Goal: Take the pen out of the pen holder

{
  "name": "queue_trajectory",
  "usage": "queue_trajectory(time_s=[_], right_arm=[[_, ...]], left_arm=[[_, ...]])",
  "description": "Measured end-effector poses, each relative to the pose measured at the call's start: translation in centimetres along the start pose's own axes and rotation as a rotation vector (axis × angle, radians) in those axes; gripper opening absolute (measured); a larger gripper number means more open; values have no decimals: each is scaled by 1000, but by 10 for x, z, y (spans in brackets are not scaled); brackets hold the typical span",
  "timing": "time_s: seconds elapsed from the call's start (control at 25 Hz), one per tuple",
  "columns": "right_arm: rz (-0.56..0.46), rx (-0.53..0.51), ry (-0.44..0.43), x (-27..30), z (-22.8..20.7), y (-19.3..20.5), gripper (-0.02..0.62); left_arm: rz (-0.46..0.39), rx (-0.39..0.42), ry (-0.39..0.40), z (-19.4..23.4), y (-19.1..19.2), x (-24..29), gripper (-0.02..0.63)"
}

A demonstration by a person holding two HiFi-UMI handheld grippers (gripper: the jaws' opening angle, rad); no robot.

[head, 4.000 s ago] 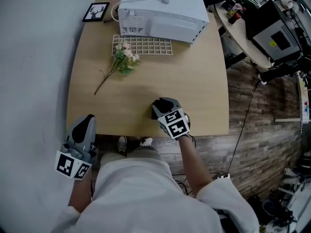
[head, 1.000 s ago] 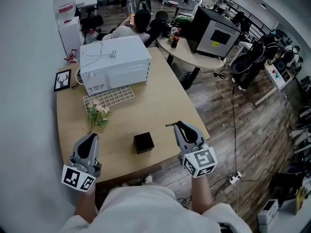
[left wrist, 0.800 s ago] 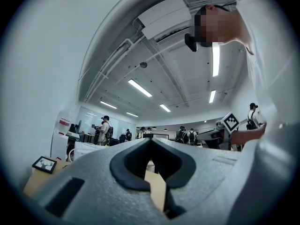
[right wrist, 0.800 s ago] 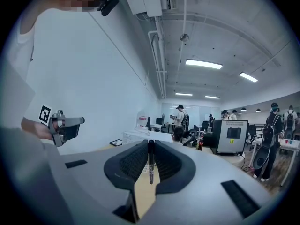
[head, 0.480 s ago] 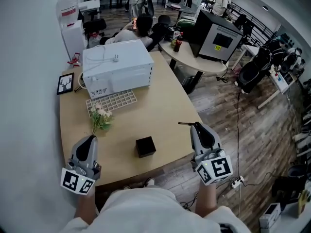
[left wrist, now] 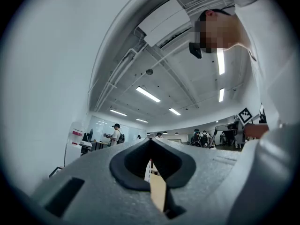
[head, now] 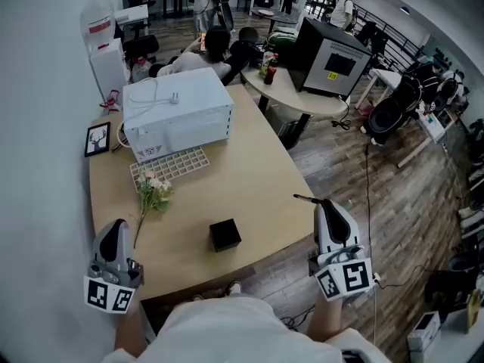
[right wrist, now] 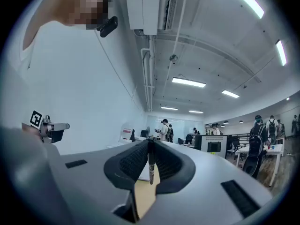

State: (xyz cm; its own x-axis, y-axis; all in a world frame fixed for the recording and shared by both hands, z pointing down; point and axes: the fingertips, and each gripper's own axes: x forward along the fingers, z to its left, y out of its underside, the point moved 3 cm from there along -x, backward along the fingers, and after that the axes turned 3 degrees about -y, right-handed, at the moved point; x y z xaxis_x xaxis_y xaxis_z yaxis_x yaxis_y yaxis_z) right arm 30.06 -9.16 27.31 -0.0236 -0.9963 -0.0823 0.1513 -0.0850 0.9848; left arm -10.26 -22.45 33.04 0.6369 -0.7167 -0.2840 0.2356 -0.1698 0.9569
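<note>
Looking down past your white shirt, you've got the left gripper out at the near left corner of the light wooden table, tongs pressed together at the tips with nothing between them. Only a thin slit shows through its black pads. Your right gripper is off the table's right edge, over the dark plank floor, and it's pinching the slim dark pen. In the right gripper view the pen stands upright between the ribbed pads, and from the head view its free end sticks out past the fingertips toward the table. So the pen is clear of the small black cube-shaped pen holder, which sits on the table near the front edge, between the two grippers and well apart from the pen. A bit further in, a sprig of pale pink flowers with a long stem lies toward the left side. Just beyond it there's a flat white grid tray, and behind that a big white box-shaped appliance with a cable lying on top. A small black picture frame is beside it at the table's left edge. Past all that is a rounded side table with bottles on it, then a black cabinet machine and people around the office at the back.
</note>
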Motion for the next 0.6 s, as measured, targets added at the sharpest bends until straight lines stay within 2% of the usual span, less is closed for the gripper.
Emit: queue_trajectory(time_s=[0.28, 0.6], right_arm=[[34, 24, 13, -5, 3, 9, 44], [32, 37, -25, 4, 27, 11, 44]], left_arm=[[11, -9, -37, 11, 4, -11, 14], [32, -4, -60, 22, 2, -34, 14]])
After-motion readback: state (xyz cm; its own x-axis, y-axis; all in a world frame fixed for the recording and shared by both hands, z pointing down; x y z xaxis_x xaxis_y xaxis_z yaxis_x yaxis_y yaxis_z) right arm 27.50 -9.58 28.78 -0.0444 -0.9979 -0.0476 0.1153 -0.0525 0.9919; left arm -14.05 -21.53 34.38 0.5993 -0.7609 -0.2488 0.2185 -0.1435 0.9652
